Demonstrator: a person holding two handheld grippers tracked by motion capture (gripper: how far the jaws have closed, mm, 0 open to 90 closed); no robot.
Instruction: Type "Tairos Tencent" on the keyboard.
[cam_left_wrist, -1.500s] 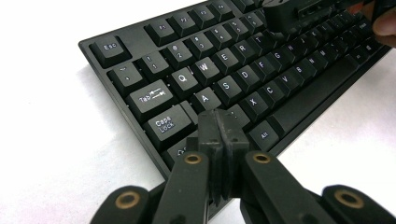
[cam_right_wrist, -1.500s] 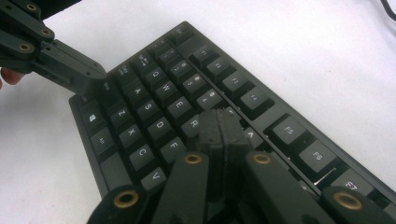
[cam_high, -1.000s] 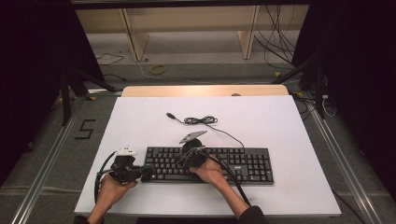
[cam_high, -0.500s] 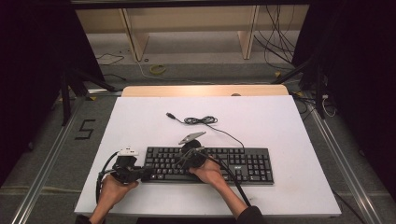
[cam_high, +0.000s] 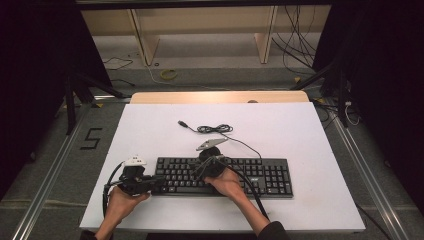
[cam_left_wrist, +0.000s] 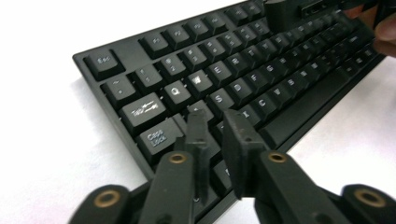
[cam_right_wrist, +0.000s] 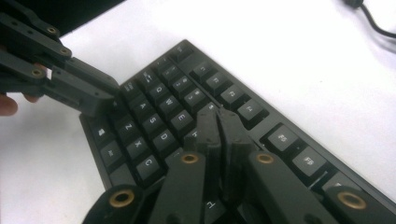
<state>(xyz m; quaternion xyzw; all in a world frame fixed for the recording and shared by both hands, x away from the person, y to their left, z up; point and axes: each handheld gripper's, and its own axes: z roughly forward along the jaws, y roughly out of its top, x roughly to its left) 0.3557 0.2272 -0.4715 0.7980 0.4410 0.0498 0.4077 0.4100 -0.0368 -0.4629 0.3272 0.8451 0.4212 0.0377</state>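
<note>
I see a black keyboard (cam_high: 225, 176) lying flat on the white table (cam_high: 300, 135), near the edge closest to me. Its thin black cable (cam_high: 212, 129) runs away from it and lies in a small curl farther back on the table.

My left gripper (cam_high: 156, 183) sits at the left end of the keyboard. In the left gripper view, its two black jaws hang just over the keys near Caps Lock (cam_left_wrist: 156, 136). There is a small gap between the jaws. They have just been opening a little, and nothing is pinched between them.

My right gripper (cam_high: 199, 174) is over the middle-left part of the keyboard. In the right gripper view, its jaws are pressed together, tip against tip, with nothing caught in them. The tips point down at the letter keys, and I cannot tell if they touch a key.

The two grippers are near each other. In the right gripper view I can see the left gripper at the keyboard's end, by the left hand (cam_high: 120, 202). The right hand (cam_high: 227, 181) rests over the front edge of the keyboard.
</note>
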